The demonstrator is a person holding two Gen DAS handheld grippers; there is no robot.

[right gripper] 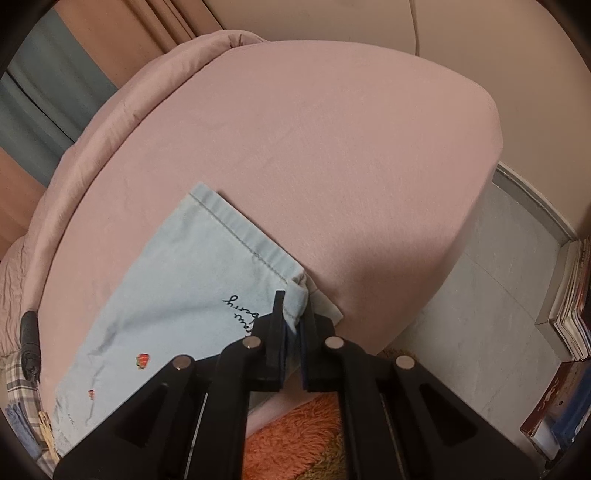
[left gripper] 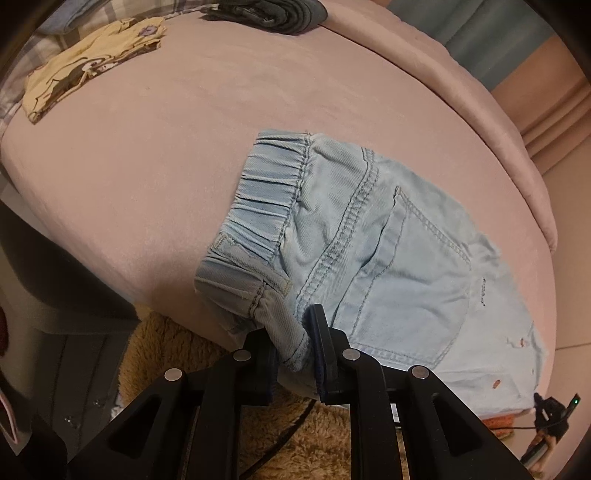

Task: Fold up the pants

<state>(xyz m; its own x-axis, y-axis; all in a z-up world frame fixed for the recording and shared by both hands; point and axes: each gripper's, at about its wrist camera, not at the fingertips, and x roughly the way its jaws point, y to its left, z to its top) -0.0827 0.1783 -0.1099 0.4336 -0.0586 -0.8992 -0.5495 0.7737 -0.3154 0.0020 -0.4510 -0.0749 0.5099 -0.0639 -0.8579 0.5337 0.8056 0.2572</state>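
Pants [left gripper: 388, 258], light blue denim, lie flat on pink bed [left gripper: 166, 166], spanning between both claws along the near edge. Left claw [left gripper: 295, 354] pinching a bunched fold of the waist end, fabric clamped between its two fingers, elastic waistband [left gripper: 266, 206] just ahead and left of it, back pocket [left gripper: 413, 280] ahead and right. Far ahead-left of left claw: yellow garment [left gripper: 92, 66]; dark grey garment [left gripper: 269, 14] at the far edge. Shaggy tan rug [left gripper: 166, 354] below left claw, off the bed. Right claw [right gripper: 293, 325] pinching the leg hem corner, denim squeezed between fingers. Hem stitching [right gripper: 236, 232] runs ahead-left of right claw, black script print [right gripper: 240, 310] just left. Orange rug [right gripper: 295, 435] under right claw, stacked books [right gripper: 572, 302] far right.
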